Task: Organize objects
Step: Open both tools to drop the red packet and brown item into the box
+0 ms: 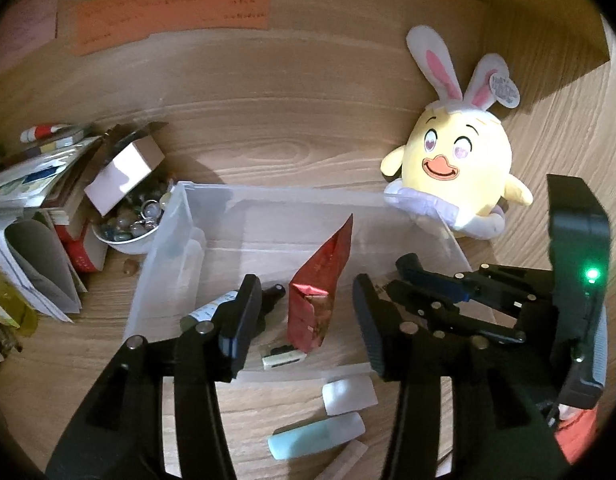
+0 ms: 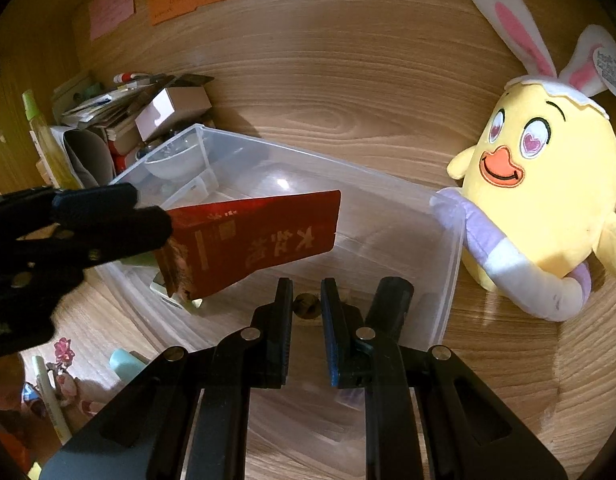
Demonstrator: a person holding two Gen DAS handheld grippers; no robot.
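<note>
A red foil pouch [image 1: 319, 280] [image 2: 260, 236] stands tilted inside the clear plastic bin [image 1: 268, 190] [image 2: 308, 156]. My left gripper [image 1: 306, 300] [image 2: 152, 210] is open, with one finger on each side of the pouch's near end and a gap showing on both sides. My right gripper [image 2: 306, 284] [image 1: 411, 268] hovers over the bin's near right part, shut on a small brown round thing [image 2: 306, 306] that fills the narrow gap between its pads. A tube with a black cap [image 1: 274, 294] and a small white-and-black piece [image 1: 284, 358] lie on the bin's floor.
A yellow chick plush with rabbit ears [image 1: 455, 160] [image 2: 547, 192] leans against the bin's right corner. At the left are a bowl of glass beads [image 1: 128, 228], a small box [image 1: 124, 172] and a pile of books and papers [image 1: 40, 184]. A teal tube [image 1: 315, 436] lies before the bin.
</note>
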